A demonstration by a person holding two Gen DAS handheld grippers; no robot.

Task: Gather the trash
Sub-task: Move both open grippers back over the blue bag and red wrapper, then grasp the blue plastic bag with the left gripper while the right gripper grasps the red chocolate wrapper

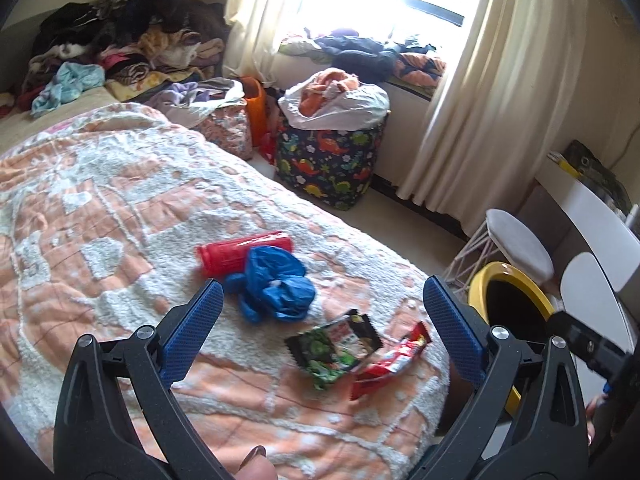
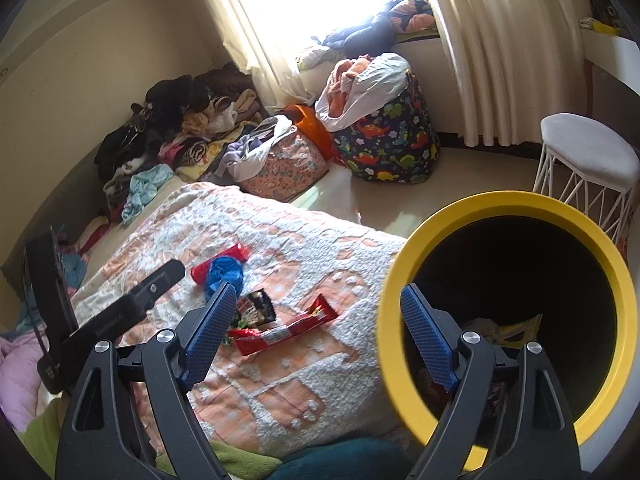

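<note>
On the orange-and-white bed blanket lie a red plastic bottle, a crumpled blue plastic bag, a green snack wrapper and a red wrapper. My left gripper is open and empty above them. My right gripper is open and empty, between the bed edge and a yellow-rimmed bin that holds some wrappers. In the right wrist view the bottle, blue bag, green wrapper and red wrapper lie just ahead.
A dinosaur-print laundry bag and a floral bag stand on the floor by the window. Clothes are piled at the bed's far end. A white stool stands beside the bin. The left gripper's body shows at left.
</note>
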